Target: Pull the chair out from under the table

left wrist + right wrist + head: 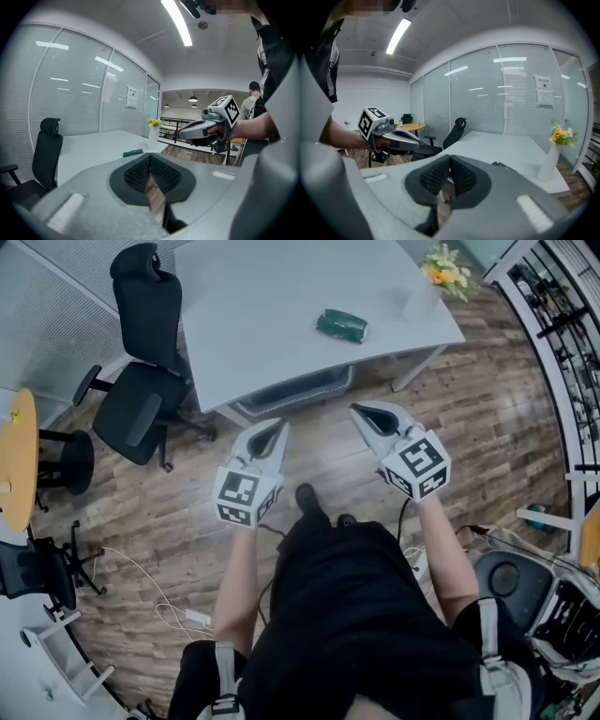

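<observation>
I count two tables: one large grey table (281, 296) on the far side and one round wooden table (19, 465) at the left. There are two black office chairs, the first chair (141, 390) at the grey table's left end and the second chair (33, 573) at the near left. One round black seat (73, 462) stands beside the wooden table. The grey table holds one green packet (342, 325) and one white vase (422, 301) of flowers (448, 268). One white power strip (197, 617) lies on the floor (450, 427). There are two grippers: the left gripper (277, 426) and the right gripper (362, 411).
</observation>
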Tool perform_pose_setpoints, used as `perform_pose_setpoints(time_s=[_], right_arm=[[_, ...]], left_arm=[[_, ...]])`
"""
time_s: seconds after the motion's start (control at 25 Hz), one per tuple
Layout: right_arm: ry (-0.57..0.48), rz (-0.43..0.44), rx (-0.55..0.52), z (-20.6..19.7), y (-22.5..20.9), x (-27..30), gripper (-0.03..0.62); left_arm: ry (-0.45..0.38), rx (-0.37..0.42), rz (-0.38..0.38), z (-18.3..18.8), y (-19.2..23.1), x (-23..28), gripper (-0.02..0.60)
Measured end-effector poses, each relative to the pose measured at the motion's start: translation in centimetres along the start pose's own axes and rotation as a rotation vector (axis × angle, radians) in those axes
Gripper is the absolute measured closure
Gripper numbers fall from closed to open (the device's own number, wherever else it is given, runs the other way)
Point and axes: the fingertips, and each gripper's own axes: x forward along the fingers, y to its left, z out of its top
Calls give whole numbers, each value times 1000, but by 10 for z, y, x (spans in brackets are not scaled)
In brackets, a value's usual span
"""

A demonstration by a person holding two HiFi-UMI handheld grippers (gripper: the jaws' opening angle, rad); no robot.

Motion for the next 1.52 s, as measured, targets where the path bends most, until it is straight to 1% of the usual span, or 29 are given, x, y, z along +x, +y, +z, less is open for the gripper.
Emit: perform_pose_setpoints(time_s=[0.2, 0.36, 0.48, 0.68, 0.8, 0.88, 0.92, 0.96, 1.16, 1.24, 1.52], right_arm=[[19, -6, 35, -6, 0, 19, 591], [53, -2, 32, -14, 0, 30, 591], [92, 22, -10, -19, 5, 37, 591], [191, 68, -176, -33, 10, 53, 591], [236, 90, -241, -44, 7, 62, 559], [254, 108, -248, -50, 4, 67, 558], [259, 116, -248, -51, 2, 70, 550], [264, 125, -251, -53, 0, 73, 545], [295, 168, -264, -65, -16, 88, 530], [310, 185, -271, -72, -22, 96, 521], [368, 239, -293, -98, -40, 120, 509]], left_arm=[[49, 3, -11, -20, 20, 6, 569], [87, 27, -7, -34, 30, 9, 568], [127, 35, 13, -45, 37, 11, 568], [179, 38, 18, -59, 44, 20, 568], [209, 41, 21, -66, 46, 29, 566], [226, 42, 31, -69, 48, 34, 558], [236, 44, 39, -71, 50, 36, 526], [247, 46, 45, -72, 52, 38, 518], [293, 46, 57, -84, 57, 54, 509], [315, 50, 60, -89, 59, 59, 495], [405, 44, 70, -112, 69, 78, 477]])
